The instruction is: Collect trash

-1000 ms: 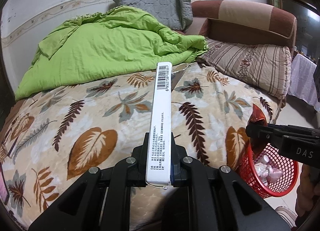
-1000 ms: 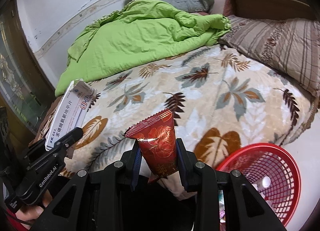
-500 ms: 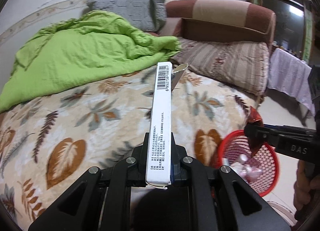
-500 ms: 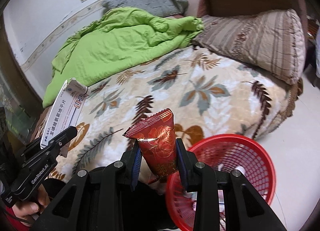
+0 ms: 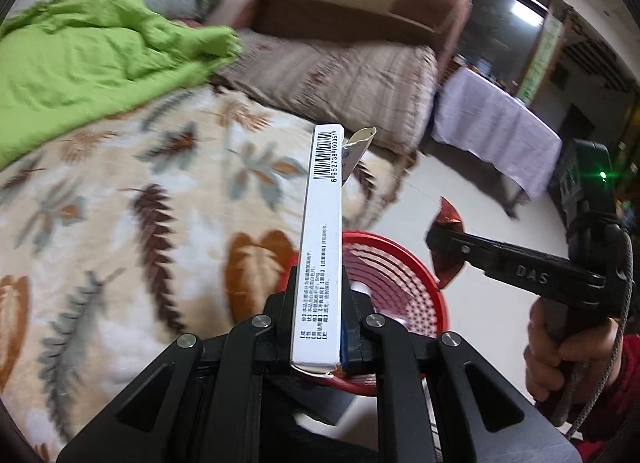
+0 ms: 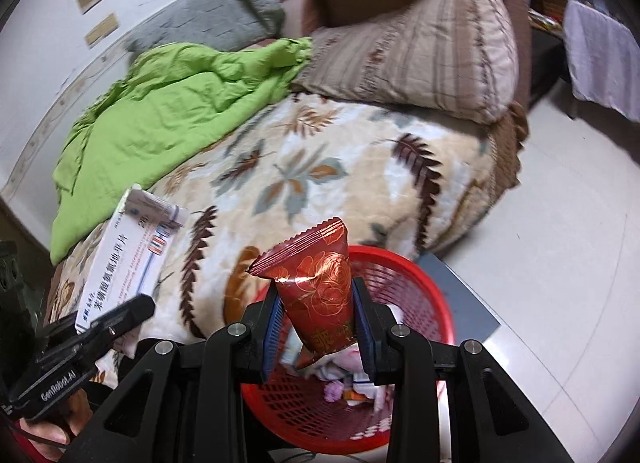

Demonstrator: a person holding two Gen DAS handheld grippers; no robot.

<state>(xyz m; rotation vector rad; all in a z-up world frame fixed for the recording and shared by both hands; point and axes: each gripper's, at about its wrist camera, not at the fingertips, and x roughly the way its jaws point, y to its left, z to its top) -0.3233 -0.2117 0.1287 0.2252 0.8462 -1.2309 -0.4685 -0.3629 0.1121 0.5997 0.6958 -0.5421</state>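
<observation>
My left gripper (image 5: 318,327) is shut on a long white medicine box (image 5: 320,247) with a barcode, held upright over the near rim of a red plastic basket (image 5: 404,275). The box also shows in the right wrist view (image 6: 128,255). My right gripper (image 6: 316,331) is shut on a red foil wrapper (image 6: 320,295) with gold flowers, held above the red basket (image 6: 420,275). The basket holds crumpled paper and wrappers (image 6: 348,375). In the left wrist view the right gripper (image 5: 444,247) holds the wrapper (image 5: 448,223) beside the basket's right side.
A bed with a leaf-patterned blanket (image 6: 320,167) lies behind the basket, with a green quilt (image 6: 172,99) and a striped pillow (image 6: 416,51). White tiled floor (image 6: 560,243) spreads to the right. A table with a white cloth (image 5: 496,135) stands far right.
Both grippers have swung right from over the bed toward the red basket, which now sits directly under the box and the wrapper. Both stay shut on their items.
</observation>
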